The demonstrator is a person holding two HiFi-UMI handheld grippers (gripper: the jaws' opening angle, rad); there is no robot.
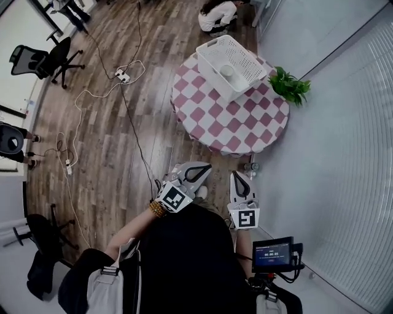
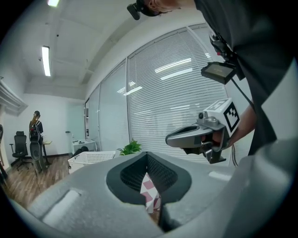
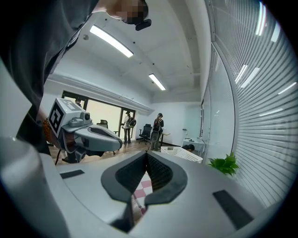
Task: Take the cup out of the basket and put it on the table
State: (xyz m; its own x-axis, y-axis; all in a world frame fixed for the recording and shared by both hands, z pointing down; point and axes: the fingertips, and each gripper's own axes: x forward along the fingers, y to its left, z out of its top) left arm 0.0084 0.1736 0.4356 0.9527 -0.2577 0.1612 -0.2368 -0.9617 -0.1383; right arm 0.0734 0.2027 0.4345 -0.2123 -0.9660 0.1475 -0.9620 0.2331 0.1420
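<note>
A white cup (image 1: 227,70) lies inside the white slotted basket (image 1: 239,54), which stands at the far side of a round table with a pink-and-white checked cloth (image 1: 227,122). Both grippers hover near my body, well short of the table. My left gripper (image 1: 204,166) is shut with nothing between its fingers; its closed jaws (image 2: 147,158) point toward the basket (image 2: 91,158). The right gripper (image 1: 236,176) beside it is also shut and empty (image 3: 147,155). Each gripper shows in the other's view: the right gripper (image 2: 170,139) and the left gripper (image 3: 119,144).
A potted green plant (image 1: 288,86) stands by the table's right edge, against a glass wall with blinds. A crouching person (image 1: 216,15) is beyond the table. Cables and a power strip (image 1: 123,76) cross the wooden floor. Office chairs (image 1: 46,60) stand left. Bottles (image 1: 251,167) sit below the table's near edge.
</note>
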